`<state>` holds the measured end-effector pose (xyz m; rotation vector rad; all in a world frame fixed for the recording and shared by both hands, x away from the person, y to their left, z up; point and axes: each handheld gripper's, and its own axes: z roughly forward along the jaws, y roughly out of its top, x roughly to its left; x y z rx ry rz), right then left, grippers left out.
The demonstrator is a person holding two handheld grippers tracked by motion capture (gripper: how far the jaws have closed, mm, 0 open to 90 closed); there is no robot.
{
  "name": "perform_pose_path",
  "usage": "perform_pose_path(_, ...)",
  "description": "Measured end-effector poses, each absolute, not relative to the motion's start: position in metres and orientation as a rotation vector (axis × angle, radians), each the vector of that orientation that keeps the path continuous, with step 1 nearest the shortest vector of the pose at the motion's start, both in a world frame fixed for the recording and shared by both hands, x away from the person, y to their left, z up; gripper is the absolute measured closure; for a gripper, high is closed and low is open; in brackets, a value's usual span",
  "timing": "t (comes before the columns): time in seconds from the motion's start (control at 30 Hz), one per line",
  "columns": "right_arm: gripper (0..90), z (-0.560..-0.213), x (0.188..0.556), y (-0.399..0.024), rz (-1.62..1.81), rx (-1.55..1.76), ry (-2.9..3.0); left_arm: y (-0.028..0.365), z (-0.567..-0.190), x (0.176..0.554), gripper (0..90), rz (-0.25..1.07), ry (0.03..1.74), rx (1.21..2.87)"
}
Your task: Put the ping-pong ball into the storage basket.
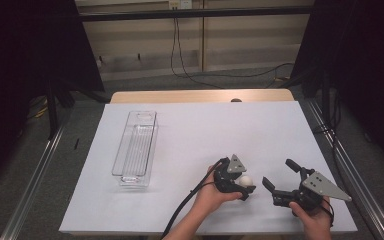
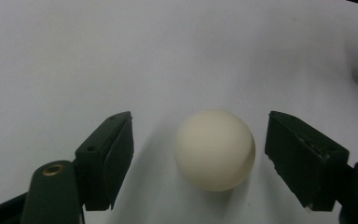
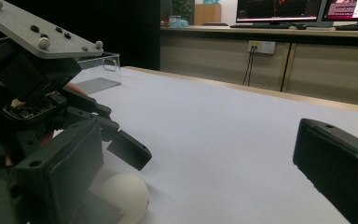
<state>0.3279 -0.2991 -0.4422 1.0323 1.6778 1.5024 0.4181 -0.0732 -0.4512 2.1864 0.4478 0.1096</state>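
Observation:
A cream-white ball [image 1: 246, 181] lies on the white sheet [image 1: 205, 130] near the table's front edge. My left gripper [image 1: 242, 186] points down over it, and a hand holds it from below. In the left gripper view the ball [image 2: 214, 149] sits between the two black jaws with a gap of sheet on each side, so my left gripper [image 2: 200, 128] is open around it. My right gripper [image 1: 278, 172] rests just right of the ball, jaws spread wide and empty. From the right gripper view [image 3: 198, 140] the ball [image 3: 123, 196] lies under one of the left gripper's fingers [image 3: 128, 151].
A long clear plastic bin [image 1: 135, 147] stands on the left half of the sheet, seen far off as the bin [image 3: 105, 63] in the right gripper view. The wooden table edge [image 1: 200, 96] runs along the back. Black cables trail from both grippers toward the person.

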Motion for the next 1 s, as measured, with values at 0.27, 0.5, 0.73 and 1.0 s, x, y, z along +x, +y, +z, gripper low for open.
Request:
perform_pose_path(0.27,1.1,-0.442,0.328,-0.3,1.497,1.029,1.677,-0.077,-0.454,0.418,36.3,0.069,0.421,2.218)
perform_pose_path(0.5,1.2,-0.442,0.328,-0.301,1.497,1.028,1.682,-0.077,-0.455,0.418,50.9,0.057,0.417,2.228)
perform_pose_path(0.73,1.3,-0.442,0.327,-0.301,1.495,1.034,1.68,-0.073,-0.453,0.419,51.1,0.045,0.423,2.237)
perform_pose_path(1.0,1.3,-0.442,0.327,-0.3,1.497,1.03,1.681,-0.064,-0.446,0.42,51.2,0.02,0.45,2.232)
